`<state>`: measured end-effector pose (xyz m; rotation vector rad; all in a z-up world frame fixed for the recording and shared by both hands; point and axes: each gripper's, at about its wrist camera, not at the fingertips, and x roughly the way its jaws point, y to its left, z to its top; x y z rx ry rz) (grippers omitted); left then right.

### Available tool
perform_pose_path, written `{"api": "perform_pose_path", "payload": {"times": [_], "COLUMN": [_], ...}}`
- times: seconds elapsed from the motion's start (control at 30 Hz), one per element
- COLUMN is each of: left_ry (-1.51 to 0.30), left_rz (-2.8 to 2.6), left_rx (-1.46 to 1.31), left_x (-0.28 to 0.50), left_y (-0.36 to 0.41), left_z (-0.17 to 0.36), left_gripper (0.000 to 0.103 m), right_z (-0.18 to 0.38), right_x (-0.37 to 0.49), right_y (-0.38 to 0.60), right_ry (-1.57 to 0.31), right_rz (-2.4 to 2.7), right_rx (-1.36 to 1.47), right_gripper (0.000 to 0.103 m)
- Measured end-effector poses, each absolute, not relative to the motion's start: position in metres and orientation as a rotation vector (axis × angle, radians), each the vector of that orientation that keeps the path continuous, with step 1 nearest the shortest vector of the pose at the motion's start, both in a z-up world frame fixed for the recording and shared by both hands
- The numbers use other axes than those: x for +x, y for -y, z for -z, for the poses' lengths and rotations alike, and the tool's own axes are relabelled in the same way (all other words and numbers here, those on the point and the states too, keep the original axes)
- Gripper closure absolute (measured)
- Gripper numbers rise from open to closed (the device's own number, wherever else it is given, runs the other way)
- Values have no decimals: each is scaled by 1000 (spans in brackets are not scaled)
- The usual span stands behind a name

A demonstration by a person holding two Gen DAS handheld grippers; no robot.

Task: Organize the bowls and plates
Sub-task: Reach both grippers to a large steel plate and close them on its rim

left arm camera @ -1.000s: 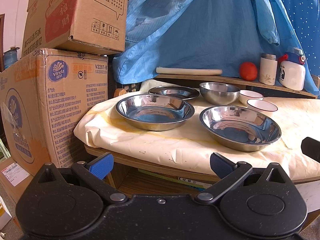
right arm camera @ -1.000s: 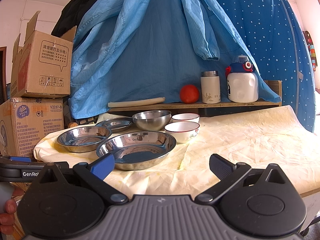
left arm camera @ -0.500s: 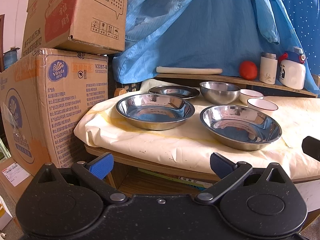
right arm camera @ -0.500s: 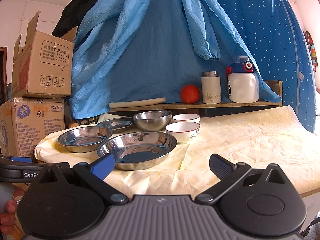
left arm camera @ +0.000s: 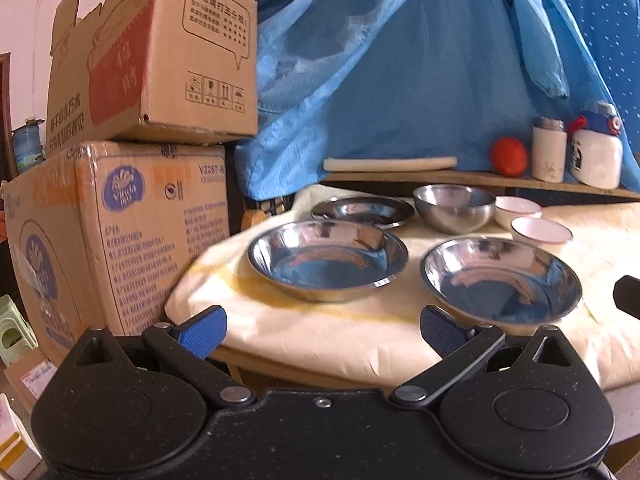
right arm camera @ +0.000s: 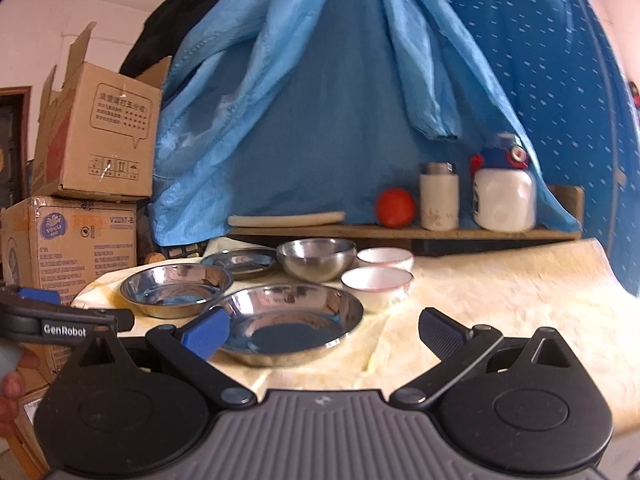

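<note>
Worktop (right arm camera: pixel 500 300) under cream cloth, blue fabric behind. Both views nearer to dishes than a second ago, slight blur. Left tongs (left arm camera: pixel 322 326) spread apart, empty, before steel plates (left arm camera: pixel 328 258). Right tongs (right arm camera: pixel 322 330) apart, empty, near front plate (right arm camera: pixel 288 320). Steel bowl (right arm camera: pixel 316 260), white bowls (right arm camera: pixel 378 284) behind. Box (right arm camera: pixel 64 240) reads "vinda"; left tongs' side reads "GenRobot".

The box print (left arm camera: pixel 136 256) is too blurred to read; the hand (right arm camera: pixel 10 394) is cut off.
</note>
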<state>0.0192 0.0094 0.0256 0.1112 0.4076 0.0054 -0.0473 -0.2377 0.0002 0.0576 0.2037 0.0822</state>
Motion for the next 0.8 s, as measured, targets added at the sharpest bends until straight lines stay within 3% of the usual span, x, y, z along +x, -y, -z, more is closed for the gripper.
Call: {"api": "perform_pose_path", "payload": {"times": [0.8], "left_ry": [-659], "left_rz": [-57], "left_rx": [-115], "left_x": [143], "left_y": [-63], "left_z": [-27], "left_gripper": [1], "right_z": [-60], "right_x": [155], "right_y": [209], "right_ry": [-505], "right_rz": [-530], "right_rx": [-14], "right_gripper": [0]}}
